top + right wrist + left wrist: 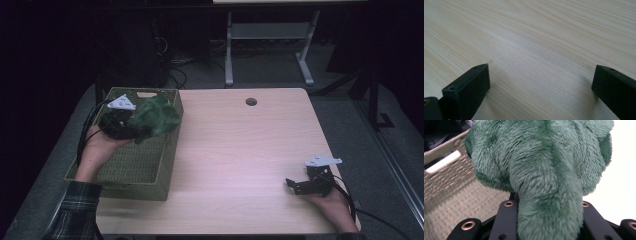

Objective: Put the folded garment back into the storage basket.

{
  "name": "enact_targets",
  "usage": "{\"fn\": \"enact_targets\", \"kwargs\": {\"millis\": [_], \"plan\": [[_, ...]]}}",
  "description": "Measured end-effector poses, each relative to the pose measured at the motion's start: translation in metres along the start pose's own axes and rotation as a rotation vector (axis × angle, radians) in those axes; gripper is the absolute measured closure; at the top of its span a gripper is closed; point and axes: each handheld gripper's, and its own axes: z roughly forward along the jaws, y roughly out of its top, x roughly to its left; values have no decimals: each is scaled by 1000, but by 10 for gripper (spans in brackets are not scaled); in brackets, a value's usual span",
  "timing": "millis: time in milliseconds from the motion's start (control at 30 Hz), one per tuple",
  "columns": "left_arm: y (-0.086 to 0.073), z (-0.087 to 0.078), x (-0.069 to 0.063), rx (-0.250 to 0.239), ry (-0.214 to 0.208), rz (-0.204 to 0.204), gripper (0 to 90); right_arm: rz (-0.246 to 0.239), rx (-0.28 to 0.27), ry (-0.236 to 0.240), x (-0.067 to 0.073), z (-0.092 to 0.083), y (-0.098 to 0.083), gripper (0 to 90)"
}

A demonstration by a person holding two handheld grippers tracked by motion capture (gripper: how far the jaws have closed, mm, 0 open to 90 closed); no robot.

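The left gripper [131, 125] holds a green plush toy [156, 118], its jaws closed around a long furry limb of it, as the left gripper view shows with the plush [541, 167] bulging up between the two black jaws. In the high view the toy hangs over the far part of the woven basket [135, 167], toward the basket's 1 o'clock corner, and it looks to be lifted clear of the basket floor rather than resting on it, though the contact below cannot be made out. The basket stands at the tabletop's [240, 150] 9 o'clock side.

The right gripper [295, 185] rests low near 4 o'clock on the tabletop, jaws wide apart with nothing but bare wood [536, 50] between them.

As a judgement: the grasp is made and the toy is over the basket, so the carrying part is either nearly finished or only starting. What remains is to settle the toy in its place and open the jaws.
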Motion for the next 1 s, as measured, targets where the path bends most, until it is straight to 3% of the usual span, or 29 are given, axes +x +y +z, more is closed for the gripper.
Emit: {"fn": "enact_targets", "kwargs": {"millis": [200, 533, 1000], "plan": [[-19, 3, 15, -1, 21, -67, 681, 0, 0, 0, 0, 0, 0, 14], [-52, 24, 33, 59, 49, -136, 682, 0, 0, 0, 0, 0, 0, 14], [-75, 61, 39, 174, 23, -151, 673, 0, 0, 1, 0, 0, 0, 14]]}}
